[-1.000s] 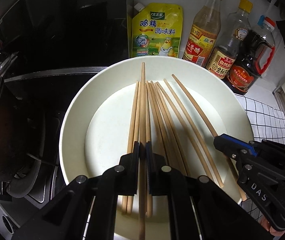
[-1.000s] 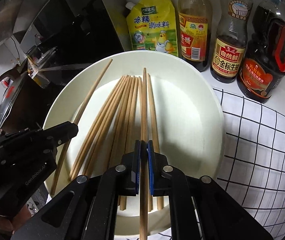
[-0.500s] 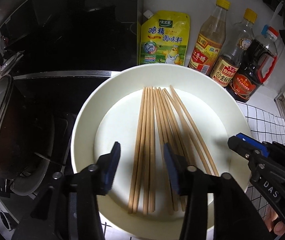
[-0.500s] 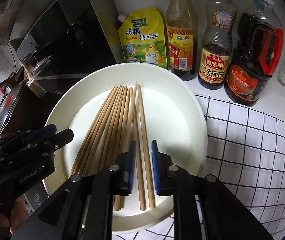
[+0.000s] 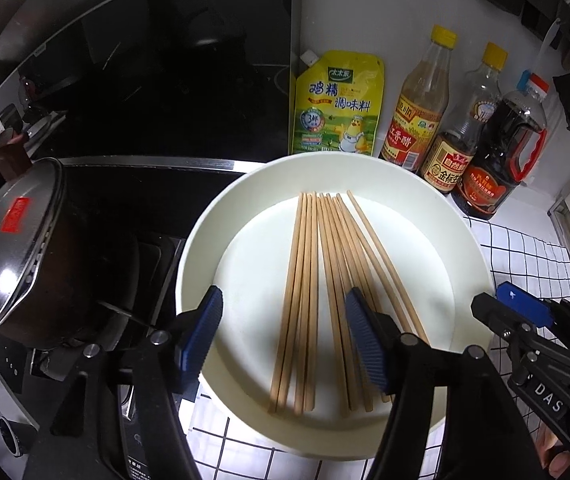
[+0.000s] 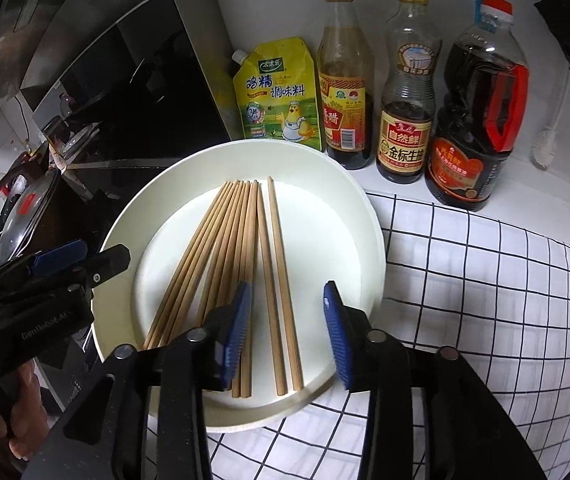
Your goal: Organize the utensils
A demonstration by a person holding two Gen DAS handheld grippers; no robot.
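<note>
Several tan wooden chopsticks [image 5: 327,280] lie fanned in the round cream plate [image 5: 437,208]; your left gripper [image 5: 285,328] and right gripper [image 6: 287,324] hover over their near ends, jaws opening, pads gripping nothing, sauce bottles [image 6: 405,92] behind.

Chopsticks [image 5: 313,296]: pale wood, matt, smooth, uniform in tone. Plate [image 5: 457,240]: cream, smooth, low sheen, ceramic or plastic cannot be told. Left gripper [image 5: 281,332] and right gripper [image 6: 287,328]: matt black plastic bodies with bright metal screw heads; pads [image 5: 367,344] of ribbed blue rubber-like material. Seasoning pouch [image 5: 337,104]: glossy printed yellow plastic film. Bottles [image 6: 407,92]: clear glossy plastic or glass, paper-like labels, plastic caps. Pot lid [image 5: 9,240]: polished reflective metal. Countertop [image 6: 485,280]: white tile, glossy, dark grout lines. Hob surface [image 5: 145,188]: black, glassy.
</note>
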